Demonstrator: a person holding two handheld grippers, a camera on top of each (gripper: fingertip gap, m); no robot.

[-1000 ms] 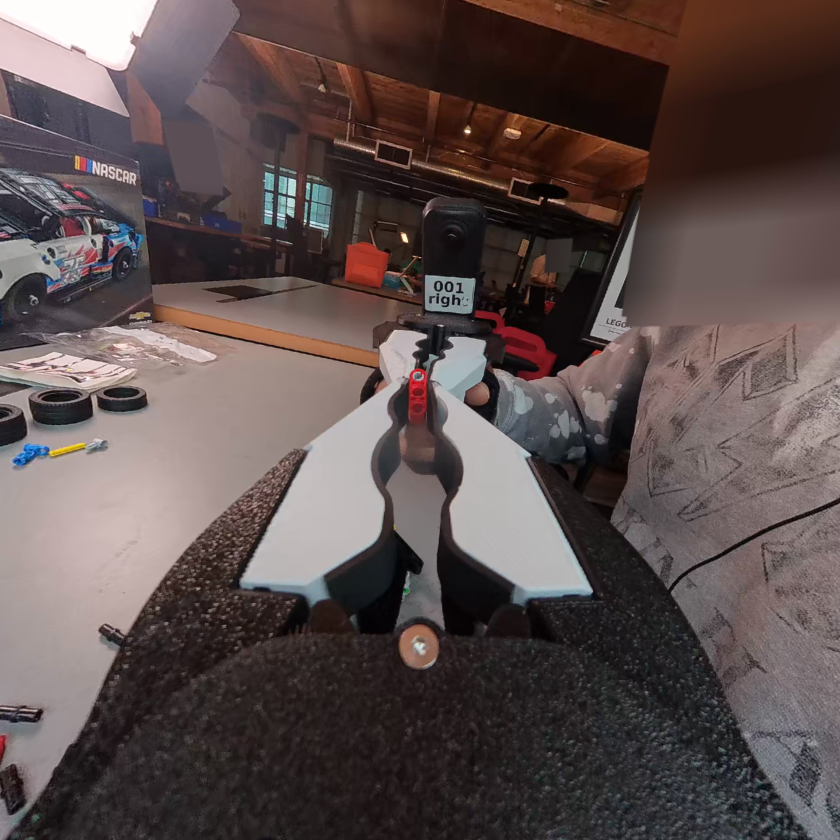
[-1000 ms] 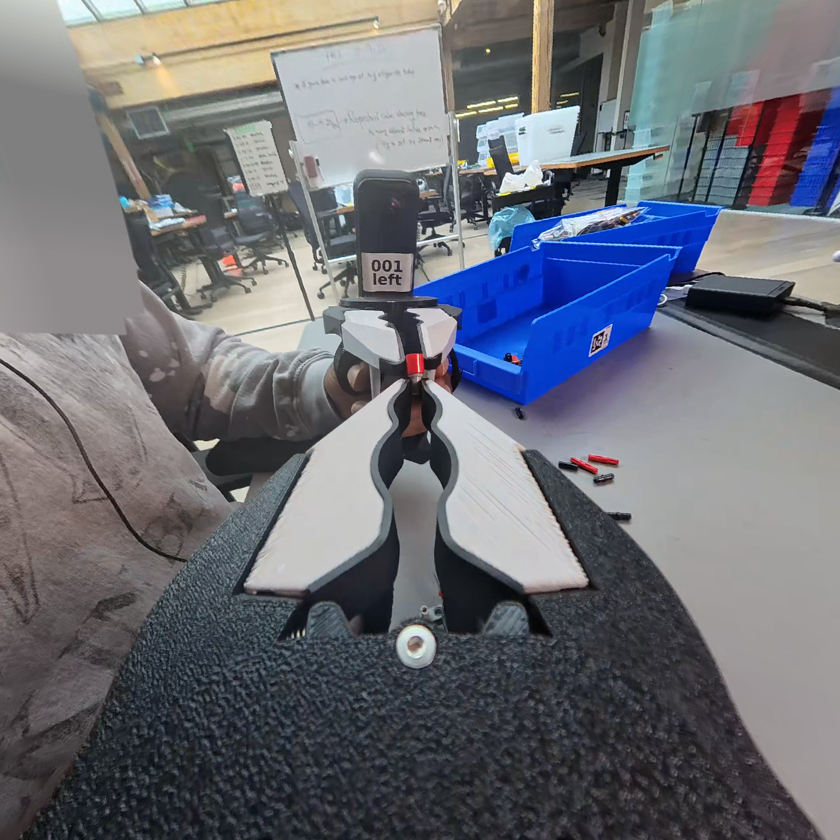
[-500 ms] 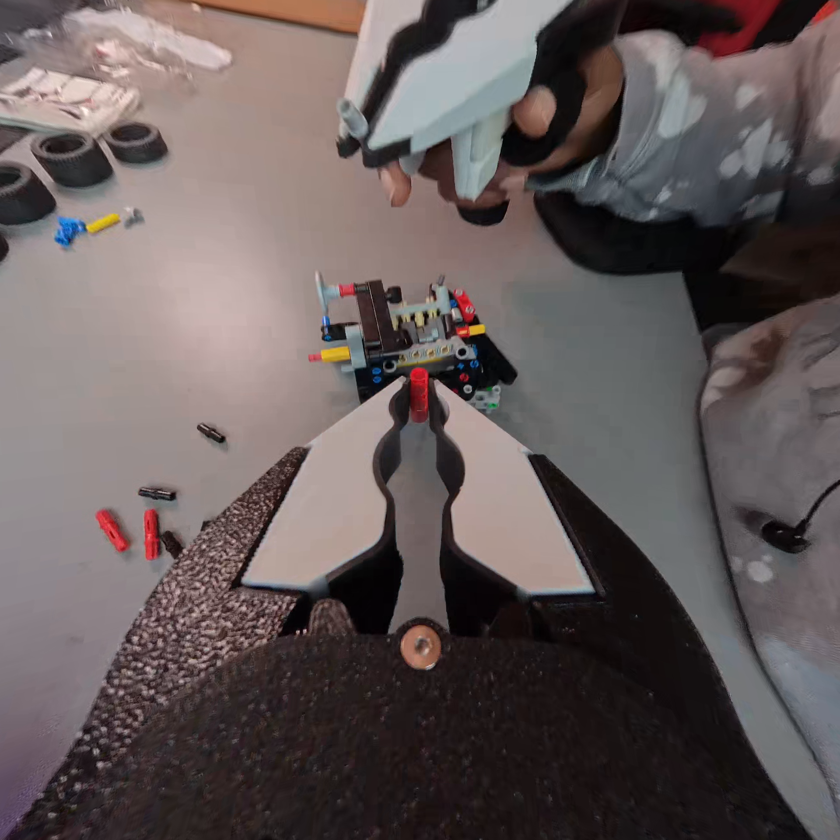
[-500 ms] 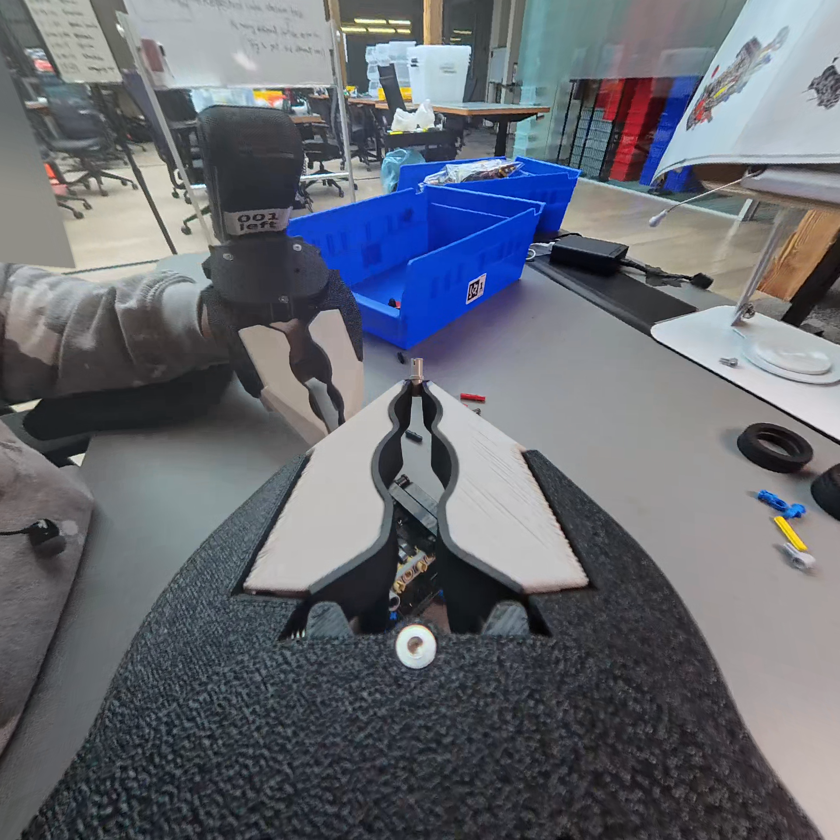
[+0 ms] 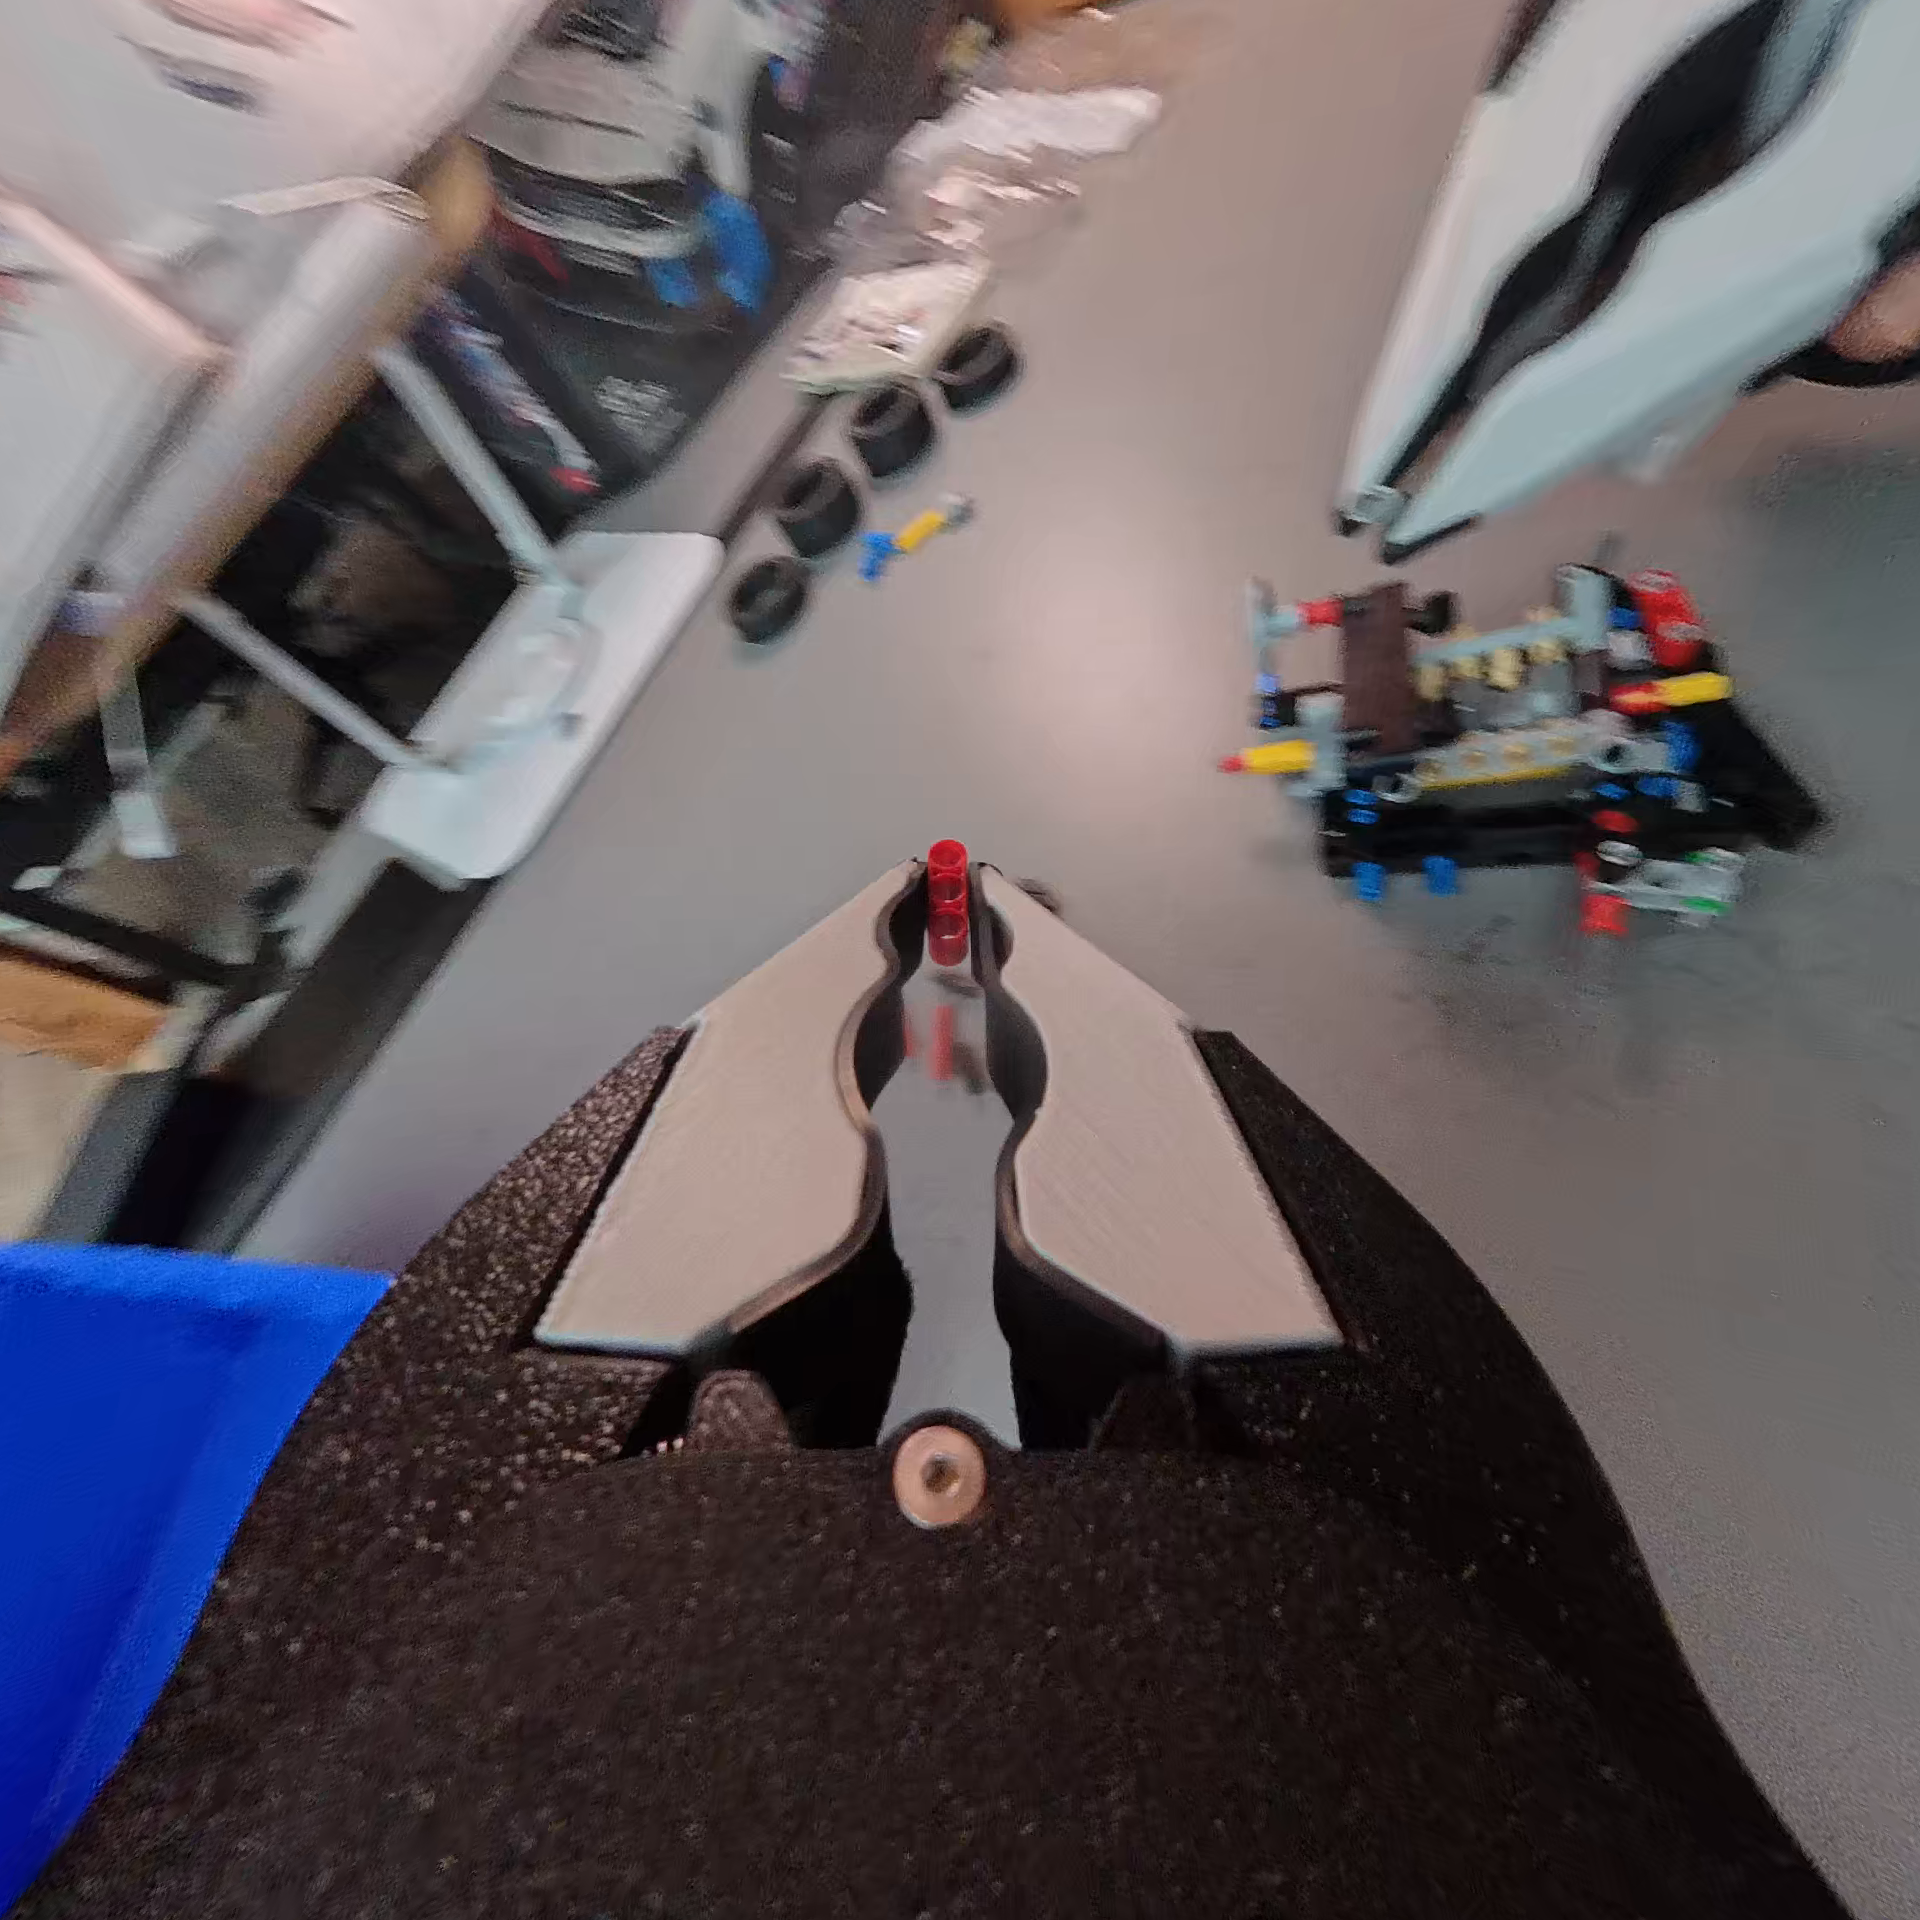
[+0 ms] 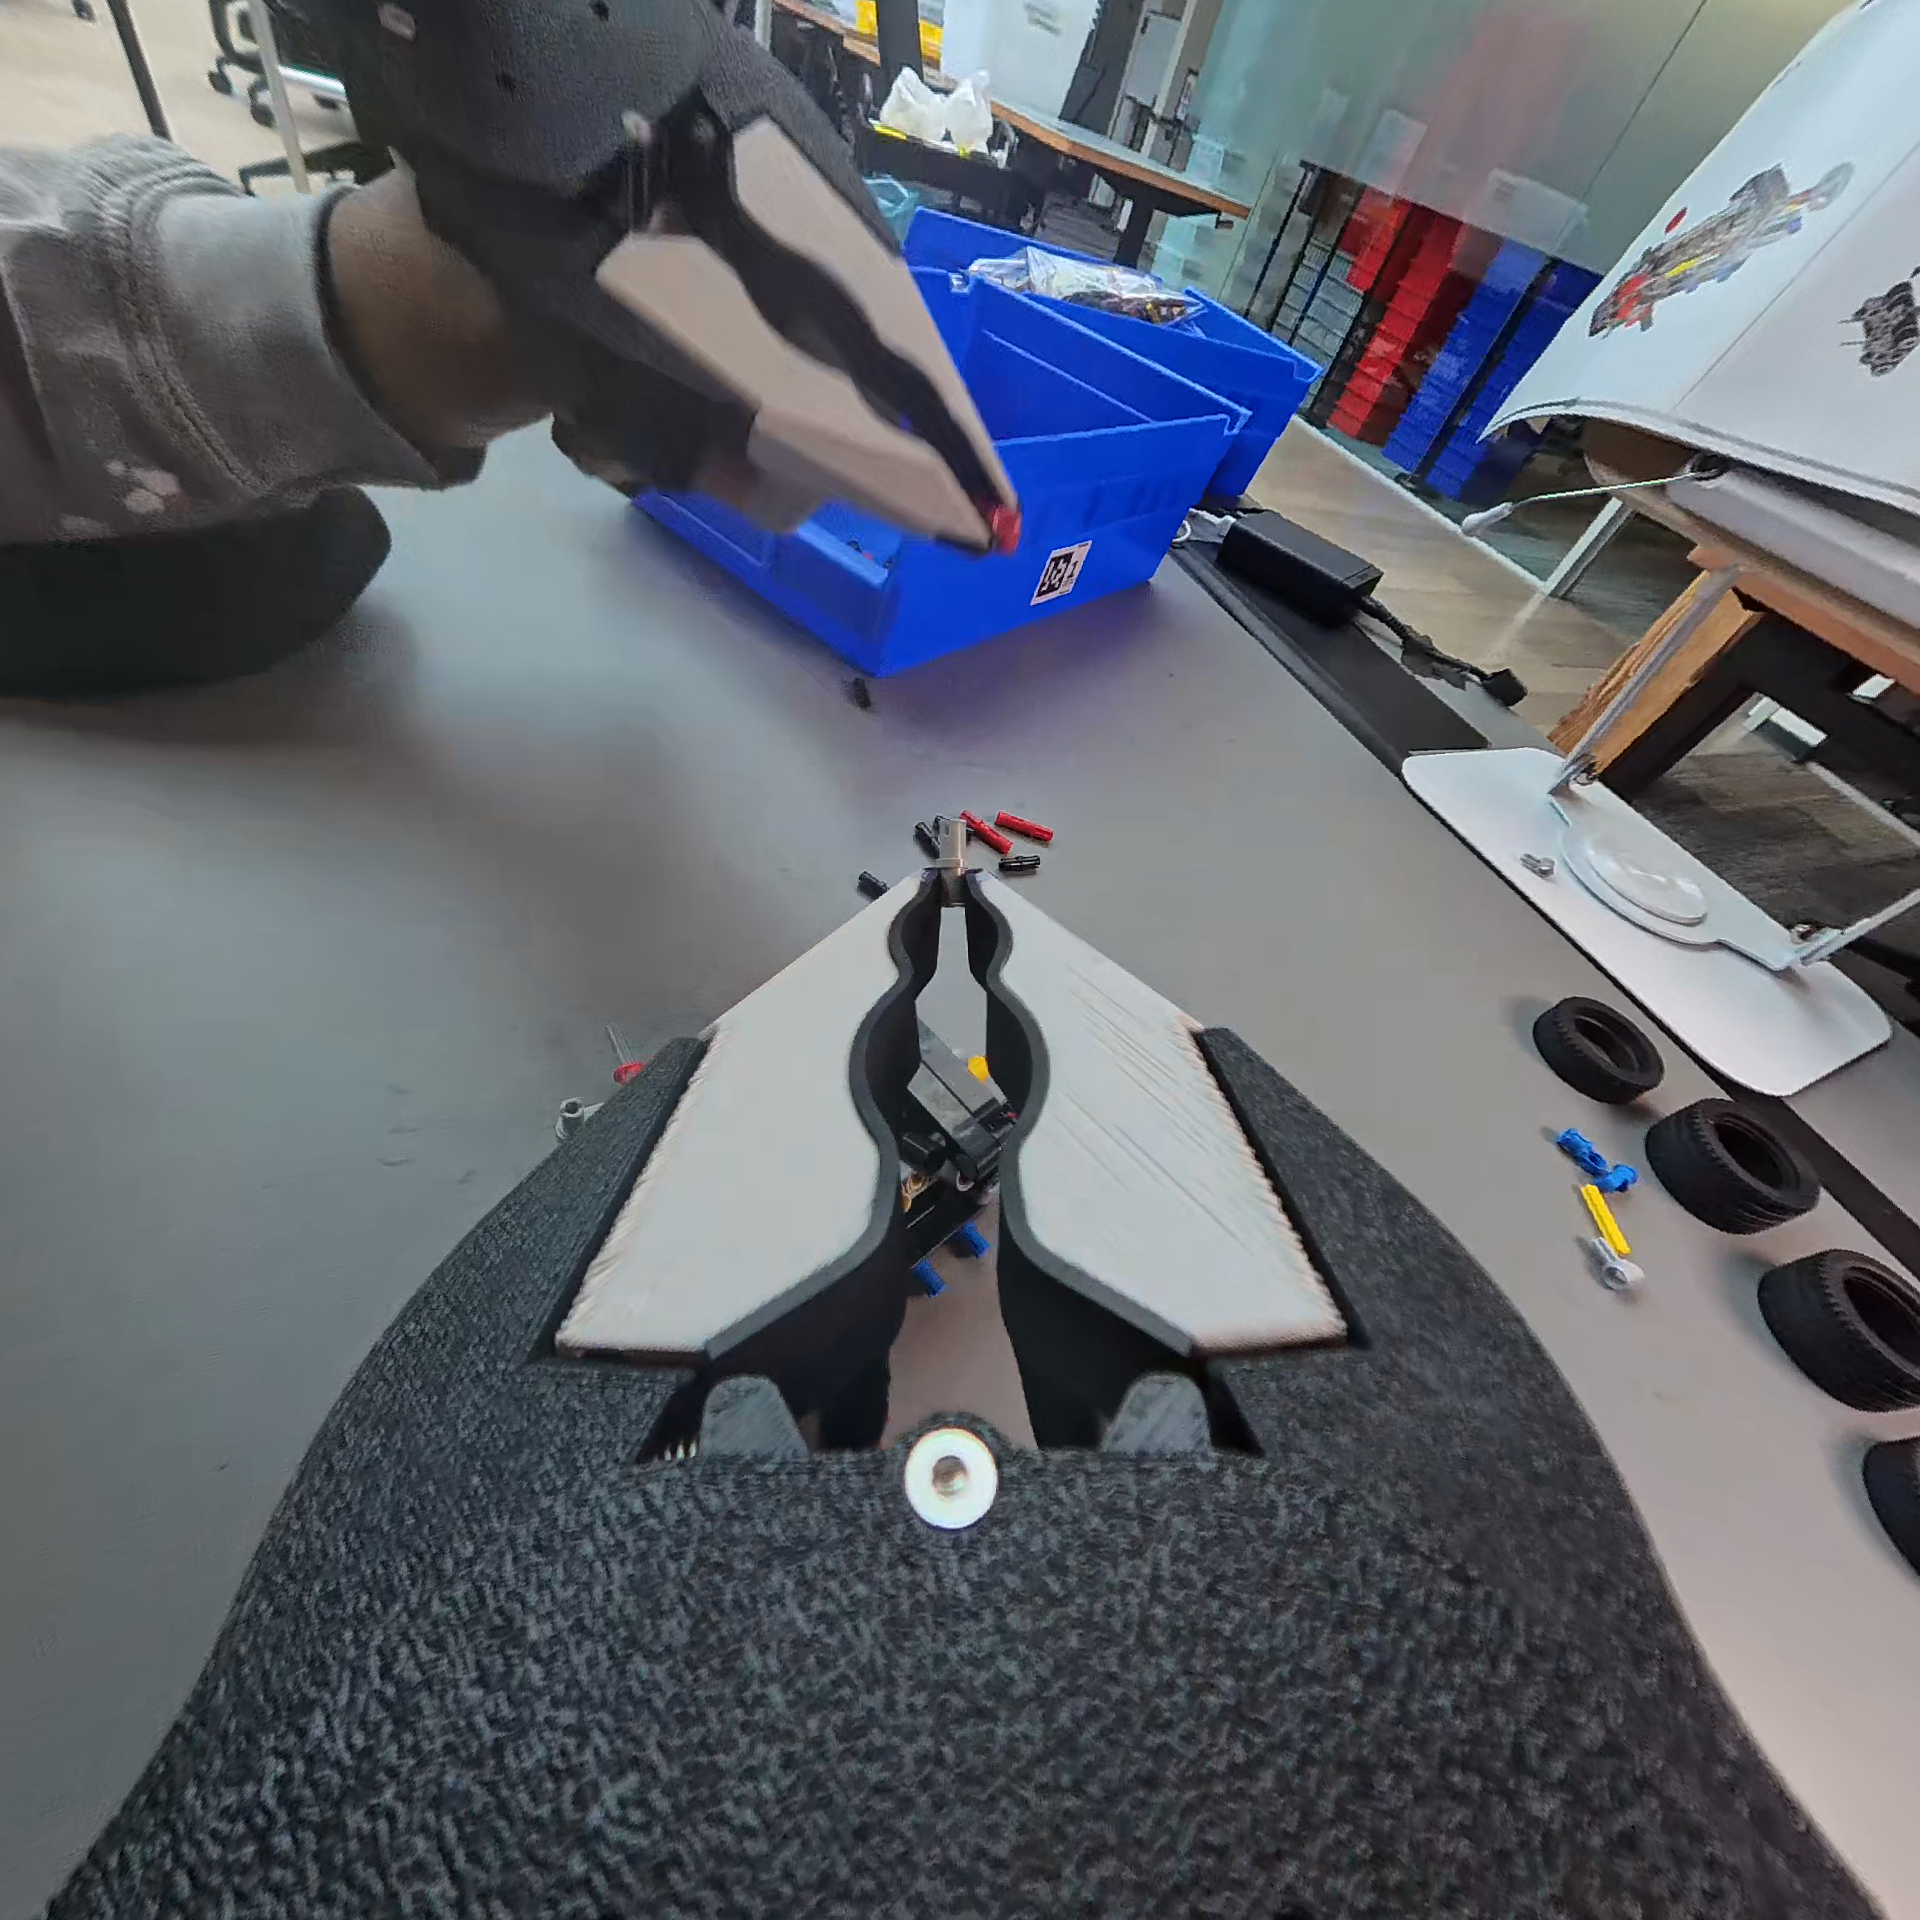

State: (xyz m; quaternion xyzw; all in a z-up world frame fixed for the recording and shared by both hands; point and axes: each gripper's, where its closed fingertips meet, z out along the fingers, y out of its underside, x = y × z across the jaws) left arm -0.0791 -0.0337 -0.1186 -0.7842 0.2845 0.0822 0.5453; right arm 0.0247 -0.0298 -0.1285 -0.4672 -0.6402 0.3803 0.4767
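My left gripper (image 5: 948, 894) is shut on a small red connector piece (image 5: 945, 902) and hangs above the grey table. In the right wrist view it (image 6: 992, 532) shows at upper left, in front of the blue bin. My right gripper (image 6: 951, 883) is shut on a small grey pin (image 6: 950, 844); in the left wrist view it (image 5: 1377, 516) shows at upper right. A partly built toy-brick assembly (image 5: 1507, 743) stands on the table right of my left gripper. It lies under my right gripper and shows between its fingers (image 6: 951, 1127).
Blue bins (image 6: 1049, 488) stand at the back. Loose red and black pins (image 6: 1003, 836) lie just beyond my right gripper. Black tyres (image 6: 1730, 1164), a blue and yellow piece (image 6: 1600, 1195) and a white stand base (image 6: 1652, 914) lie to the right. A blue bin corner (image 5: 125, 1455) is low left. Left tips to right tips: about 10 centimeters.
Both grippers were tip to tip a second ago. They have parted. My left gripper has swung left, away from the assembly, with the red piece. My right gripper holds the grey pin lower over the assembly.
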